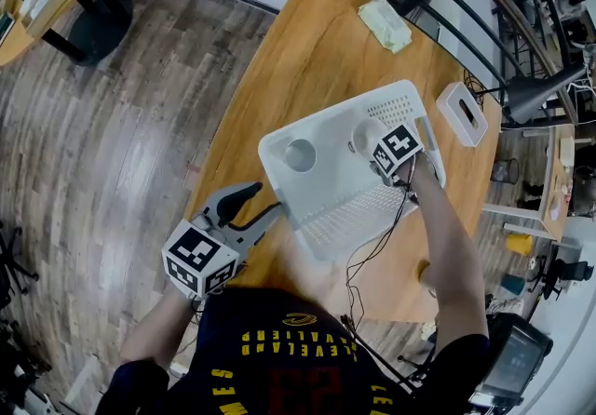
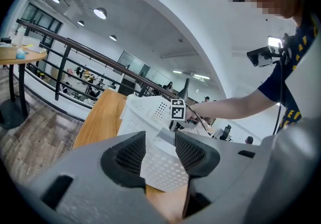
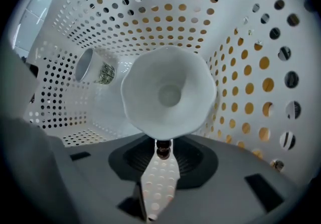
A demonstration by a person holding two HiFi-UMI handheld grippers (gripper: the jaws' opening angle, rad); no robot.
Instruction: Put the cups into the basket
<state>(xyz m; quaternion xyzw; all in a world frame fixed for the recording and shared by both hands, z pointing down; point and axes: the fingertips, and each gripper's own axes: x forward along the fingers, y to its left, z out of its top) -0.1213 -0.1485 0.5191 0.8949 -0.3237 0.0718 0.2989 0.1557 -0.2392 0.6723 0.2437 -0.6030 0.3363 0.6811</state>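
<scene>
I think I am at the letting-go step. My right claw (image 3: pixel 161 157) points straight down into the basket (image 1: pixel 321 115). Its jaws are a little apart, and I can see the basket floor through the gap. The wavy cup (image 3: pixel 168 92) sits just past the tips with its mouth up, by the basket's wall. The pads do not seem to press on it, so I say the claw is open and holds nothing.

A second cup (image 3: pixel 95 70), with a small picture on its side, is near the other wall. It looks like it is standing up. So the basket has two cups in it, well apart.

My left claw (image 2: pixel 158 152) is open and empty, just by the basket's near corner.

Next I should lift my right claw straight up, so it does not bump the wavy cup over. I see no more cups on the table (image 1: pixel 279 50), so the job looks nearly done.
</scene>
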